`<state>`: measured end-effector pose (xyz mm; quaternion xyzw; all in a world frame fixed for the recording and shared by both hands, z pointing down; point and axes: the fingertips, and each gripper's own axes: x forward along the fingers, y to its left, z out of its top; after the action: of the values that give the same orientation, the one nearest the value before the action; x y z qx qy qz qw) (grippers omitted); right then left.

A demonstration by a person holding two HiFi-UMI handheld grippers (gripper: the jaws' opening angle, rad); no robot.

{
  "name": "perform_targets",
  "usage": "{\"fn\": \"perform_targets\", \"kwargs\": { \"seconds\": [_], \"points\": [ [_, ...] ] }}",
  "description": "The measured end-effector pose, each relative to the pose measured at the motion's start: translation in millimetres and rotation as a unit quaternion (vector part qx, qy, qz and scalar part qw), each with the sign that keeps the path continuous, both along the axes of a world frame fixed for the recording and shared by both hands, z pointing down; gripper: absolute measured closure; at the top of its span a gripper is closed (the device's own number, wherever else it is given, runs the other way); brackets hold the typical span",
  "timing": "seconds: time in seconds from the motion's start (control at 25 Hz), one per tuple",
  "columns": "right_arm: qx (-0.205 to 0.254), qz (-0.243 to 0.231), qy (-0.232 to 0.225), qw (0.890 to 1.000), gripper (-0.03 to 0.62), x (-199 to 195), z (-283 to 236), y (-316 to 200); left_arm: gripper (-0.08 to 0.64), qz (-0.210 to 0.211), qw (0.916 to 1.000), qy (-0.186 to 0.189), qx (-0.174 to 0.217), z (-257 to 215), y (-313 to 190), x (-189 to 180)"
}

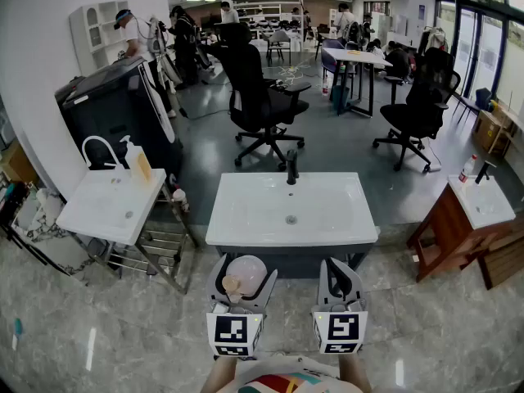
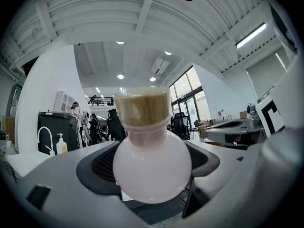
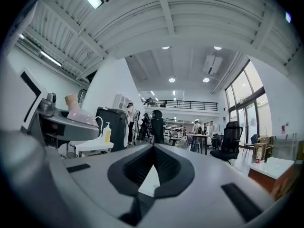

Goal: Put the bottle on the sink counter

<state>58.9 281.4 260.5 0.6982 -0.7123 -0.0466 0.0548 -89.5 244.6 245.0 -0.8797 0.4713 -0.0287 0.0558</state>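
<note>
at the far left of the head view a small white basin [image 1: 106,211] stands on a metal frame. it has a curved white tap [image 1: 100,147] and a soap dispenser [image 1: 132,152] at its back edge. a tall black cabinet [image 1: 123,109] is just behind it.

next comes the left gripper [image 1: 244,267], held level in front of the person with its marker cube nearest the camera. its jaws are clamped on the bottle [image 2: 152,170], a round pale pink flask with a short neck and a tan stopper [image 2: 142,107]. in the left gripper view the dark pads press on either side of the round body, and the stopper is uppermost. the bottle is held in the air on the near side of the sink counter [image 1: 246,234], short of its front edge and not over the white top.

the sink counter sits at the middle of the head view. it is a wide white slab with a shallow bowl, a drain [image 1: 291,219] and a black tap [image 1: 291,167] at the back.

the right gripper [image 1: 338,262] is beside the left one, also level and short of the counter's front edge. the right gripper view shows its jaws together at the tips with nothing held between them.

beyond the counter two black office chairs [image 1: 262,105] stand on the grey floor. at the far right another white basin [image 1: 481,203] rests on a wooden stand, with a small red-capped bottle [image 1: 467,169] at its back corner.
</note>
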Motion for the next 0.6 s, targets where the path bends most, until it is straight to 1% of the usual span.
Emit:
{"fn": "perform_targets", "kwargs": {
  "seconds": [0.44,0.6],
  "points": [
    [-0.005,0.003,0.004,1.000,0.580,8,5,5,0.161,0.000,1.0000,-0.003,-0.004,5,5,8],
    [0.003,-0.001,-0.009,1.000,0.580,13,4,11,0.161,-0.004,1.0000,-0.002,-0.002,5,9,11]
  ]
}}
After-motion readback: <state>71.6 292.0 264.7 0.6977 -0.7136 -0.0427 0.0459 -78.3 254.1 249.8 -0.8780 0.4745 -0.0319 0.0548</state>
